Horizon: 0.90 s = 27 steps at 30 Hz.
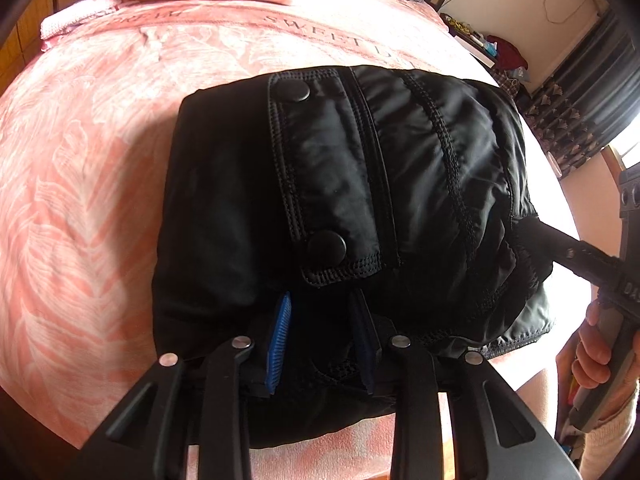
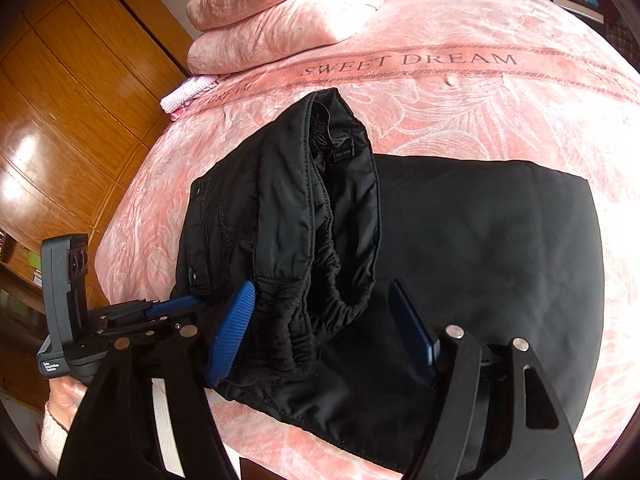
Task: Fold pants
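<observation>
Pants point(image 2: 460, 240), black and padded, lie folded on a pink bedspread point(image 2: 500, 120) printed with "SWEET DREAM". The waistband end point(image 2: 344, 208), with its elastic gather and inner label showing, is doubled back over the flat lower layer. A pocket flap point(image 1: 320, 168) with two snap buttons faces up in the left wrist view.

Left gripper point(image 1: 320, 340): its blue-padded fingers point(image 1: 280, 332) stand a little apart at the near edge of the pants, with a fold of black fabric between them. Whether the pads press on it cannot be told.

Right gripper point(image 2: 324, 340): fingers spread wide, straddling the gathered elastic edge; the left pad point(image 2: 232, 336) lies against the fabric, the right pad point(image 2: 412, 328) stands clear of it over the flat layer. Nothing is pinched.

A folded pink quilt point(image 2: 288, 12) sits at the far end of the bed. A wooden wardrobe point(image 2: 72, 92) stands beside the bed. A hand point(image 1: 596, 344) holds the right gripper's handle at the frame edge.
</observation>
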Tool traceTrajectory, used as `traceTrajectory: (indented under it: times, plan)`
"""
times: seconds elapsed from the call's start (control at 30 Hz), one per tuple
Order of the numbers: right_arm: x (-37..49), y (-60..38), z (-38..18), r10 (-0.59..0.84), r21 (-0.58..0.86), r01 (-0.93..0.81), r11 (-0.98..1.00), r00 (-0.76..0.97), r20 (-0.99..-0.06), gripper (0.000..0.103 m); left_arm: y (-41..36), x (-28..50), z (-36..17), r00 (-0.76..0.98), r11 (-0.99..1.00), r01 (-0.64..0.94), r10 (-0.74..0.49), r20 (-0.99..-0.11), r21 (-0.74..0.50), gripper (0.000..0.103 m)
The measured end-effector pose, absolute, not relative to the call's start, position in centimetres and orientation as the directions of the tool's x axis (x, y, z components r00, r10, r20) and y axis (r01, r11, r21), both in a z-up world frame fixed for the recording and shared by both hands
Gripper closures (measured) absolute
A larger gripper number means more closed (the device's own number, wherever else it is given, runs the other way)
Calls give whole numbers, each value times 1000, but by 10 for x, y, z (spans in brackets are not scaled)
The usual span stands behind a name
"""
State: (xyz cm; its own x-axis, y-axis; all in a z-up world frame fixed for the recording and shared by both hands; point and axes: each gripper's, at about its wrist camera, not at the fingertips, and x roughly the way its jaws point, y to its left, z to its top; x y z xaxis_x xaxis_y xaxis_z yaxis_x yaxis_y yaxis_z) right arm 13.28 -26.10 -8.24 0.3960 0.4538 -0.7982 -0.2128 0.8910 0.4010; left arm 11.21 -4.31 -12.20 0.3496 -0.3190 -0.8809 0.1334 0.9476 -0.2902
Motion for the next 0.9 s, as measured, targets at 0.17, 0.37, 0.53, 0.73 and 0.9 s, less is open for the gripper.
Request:
traceTrajectory:
  times: [0.17,0.37,0.53,0.73,0.9]
  plan:
    - [128,-256,-93,460,389,-250,887,395,-796,75,-20,121,-123,337,917,60,-390,-857,-394,72]
    - [123,-256,-88,454,380,-253,890,415,-788,81,-2,121,-120,367,907,-7,-390,-845,-422,72]
    - [121,-265,-74,523,464,-241,852,406,-749,84,5,118,-113,397,919,-32,-349,-849,-393,61]
    - [111,-278,-44,583,519,-269,811,433,-688,85,2,115,-105,420,915,-30,-353,-836,-401,61]
    - [101,-283,-29,579,500,-295,814,458,-674,85,-8,116,-94,434,922,3,-351,-830,-388,59]
